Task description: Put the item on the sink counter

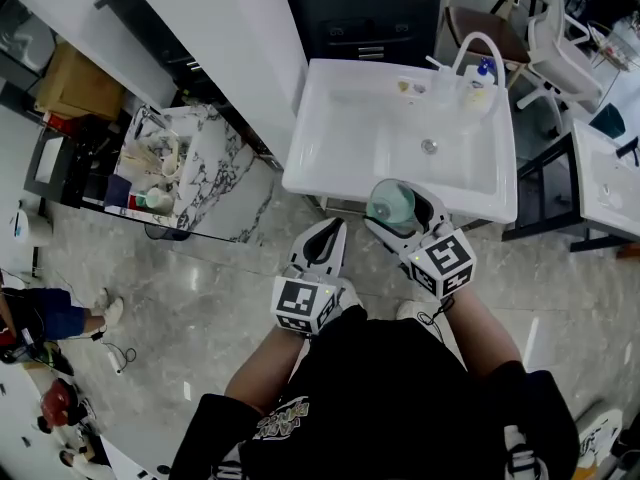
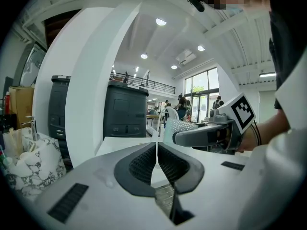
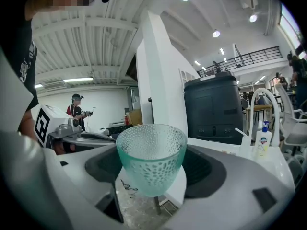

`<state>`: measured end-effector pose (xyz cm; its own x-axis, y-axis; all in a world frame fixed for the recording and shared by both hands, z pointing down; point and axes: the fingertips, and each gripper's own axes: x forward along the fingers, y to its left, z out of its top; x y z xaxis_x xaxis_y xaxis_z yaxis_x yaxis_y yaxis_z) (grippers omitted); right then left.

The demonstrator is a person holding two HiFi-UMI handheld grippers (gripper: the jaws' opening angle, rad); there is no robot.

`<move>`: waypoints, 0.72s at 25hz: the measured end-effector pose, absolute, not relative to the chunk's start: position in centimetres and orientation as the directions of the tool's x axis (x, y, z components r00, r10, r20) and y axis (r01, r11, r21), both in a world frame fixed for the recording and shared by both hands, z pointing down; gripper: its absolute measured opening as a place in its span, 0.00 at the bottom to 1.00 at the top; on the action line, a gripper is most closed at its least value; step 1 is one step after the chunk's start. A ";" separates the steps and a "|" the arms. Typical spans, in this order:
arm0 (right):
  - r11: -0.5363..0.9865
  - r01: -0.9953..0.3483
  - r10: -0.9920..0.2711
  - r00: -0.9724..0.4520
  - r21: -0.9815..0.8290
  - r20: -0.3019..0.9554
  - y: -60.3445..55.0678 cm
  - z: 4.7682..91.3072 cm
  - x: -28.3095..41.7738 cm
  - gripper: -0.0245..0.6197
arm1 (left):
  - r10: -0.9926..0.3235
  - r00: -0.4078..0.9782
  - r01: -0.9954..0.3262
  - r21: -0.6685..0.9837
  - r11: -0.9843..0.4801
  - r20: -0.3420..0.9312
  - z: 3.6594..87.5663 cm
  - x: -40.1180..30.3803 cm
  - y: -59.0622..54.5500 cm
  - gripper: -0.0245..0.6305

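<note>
A pale green dimpled glass cup [image 3: 151, 158] stands upright between the jaws of my right gripper [image 3: 152, 169], which is shut on it. In the head view the glass cup [image 1: 391, 206] hangs just off the front edge of the white sink counter [image 1: 330, 173]. My left gripper [image 1: 324, 246] is beside it to the left, over the floor, with its jaws closed and nothing in them. The left gripper view shows its dark pads [image 2: 144, 163] meeting, and the right gripper [image 2: 211, 133] with the cup [image 2: 178, 127] off to the right.
On the sink's back ledge stand a curved white tap [image 1: 478, 48], a soap bottle [image 1: 480, 80] and small items. A marbled bin [image 1: 175, 173] with clutter sits left of the sink. A white wall panel [image 1: 230, 38] runs along the left. Chairs [image 1: 560, 53] stand at the back right.
</note>
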<state>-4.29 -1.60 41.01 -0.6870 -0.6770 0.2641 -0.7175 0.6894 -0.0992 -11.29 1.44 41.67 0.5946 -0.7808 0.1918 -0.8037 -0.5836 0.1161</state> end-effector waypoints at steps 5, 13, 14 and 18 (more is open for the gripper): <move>0.675 -0.732 -0.692 -0.671 -0.094 0.265 -3.8 41.3 -6.4 0.69 | -0.760 0.619 -0.785 0.123 -0.607 0.196 42.3 -13.2 -0.5 0.07; 0.646 -0.758 -0.718 -0.642 -0.086 0.269 -6.4 41.8 -9.2 0.69 | -0.725 0.662 -0.749 0.128 -0.650 0.190 42.7 -15.5 -3.0 0.07; 0.643 -0.761 -0.721 -0.639 -0.083 0.268 -6.6 41.7 -9.4 0.69 | -0.724 0.664 -0.747 0.128 -0.652 0.185 42.6 -15.7 -3.2 0.07; 0.638 -0.767 -0.729 -0.631 -0.073 0.265 -7.5 41.2 -10.1 0.69 | -0.725 0.667 -0.745 0.128 -0.655 0.173 42.2 -16.4 -4.0 0.07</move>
